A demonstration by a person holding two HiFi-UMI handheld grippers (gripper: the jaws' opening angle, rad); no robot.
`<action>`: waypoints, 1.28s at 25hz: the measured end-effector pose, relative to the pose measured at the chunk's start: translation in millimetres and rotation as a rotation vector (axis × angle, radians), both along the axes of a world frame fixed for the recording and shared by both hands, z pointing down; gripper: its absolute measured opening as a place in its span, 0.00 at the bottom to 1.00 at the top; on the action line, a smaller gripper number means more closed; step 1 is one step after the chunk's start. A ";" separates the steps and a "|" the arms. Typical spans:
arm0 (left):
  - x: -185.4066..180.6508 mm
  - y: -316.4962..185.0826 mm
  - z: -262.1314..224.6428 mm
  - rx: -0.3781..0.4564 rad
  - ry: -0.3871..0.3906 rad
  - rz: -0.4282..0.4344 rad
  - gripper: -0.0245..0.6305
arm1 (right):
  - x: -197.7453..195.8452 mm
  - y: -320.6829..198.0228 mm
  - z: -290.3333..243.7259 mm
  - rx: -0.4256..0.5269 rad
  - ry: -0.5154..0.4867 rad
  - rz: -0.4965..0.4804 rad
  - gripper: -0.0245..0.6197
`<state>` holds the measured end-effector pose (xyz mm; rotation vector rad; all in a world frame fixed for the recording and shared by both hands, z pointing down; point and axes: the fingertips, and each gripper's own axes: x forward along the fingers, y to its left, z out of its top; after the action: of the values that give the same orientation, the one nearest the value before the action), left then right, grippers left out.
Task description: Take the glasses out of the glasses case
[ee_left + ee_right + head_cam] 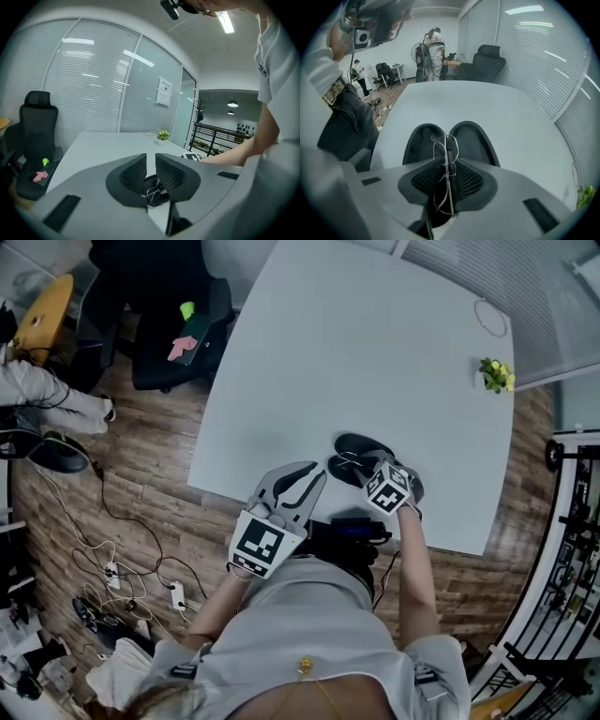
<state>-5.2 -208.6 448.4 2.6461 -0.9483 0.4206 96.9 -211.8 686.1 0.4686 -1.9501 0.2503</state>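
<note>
One pair of wire-framed glasses [446, 154] stands on edge over the one glasses case [471, 140], which lies open in two halves near the desk's [356, 352] front edge. The right gripper's [447, 165] fingers grasp the glasses. The left gripper's [151, 168] fingers are released and empty. Only the gripper views show the glasses. The wall notice [164, 92] is too small to read.

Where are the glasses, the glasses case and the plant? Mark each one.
glasses [446, 147]: right gripper view, the upper lens.
glasses case [474, 145]: right gripper view, inside of its right shell.
plant [496, 375]: head view, its leaves.
</note>
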 end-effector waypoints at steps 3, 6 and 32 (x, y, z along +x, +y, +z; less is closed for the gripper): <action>2.0 2.2 1.0 -0.006 0.003 0.007 0.14 | 2.6 -0.8 -3.8 0.011 0.006 0.006 0.20; 4.0 4.2 1.9 -0.004 -0.002 0.014 0.14 | 5.5 -2.0 -10.5 0.028 0.011 0.012 0.20; 27.8 22.4 1.0 0.016 -0.015 0.078 0.14 | 7.1 -4.5 -133.2 0.222 -0.030 0.034 0.20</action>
<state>22.7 -186.2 449.4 2.7051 -0.8589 0.4535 104.1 -216.3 552.9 0.6465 -2.0104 0.0621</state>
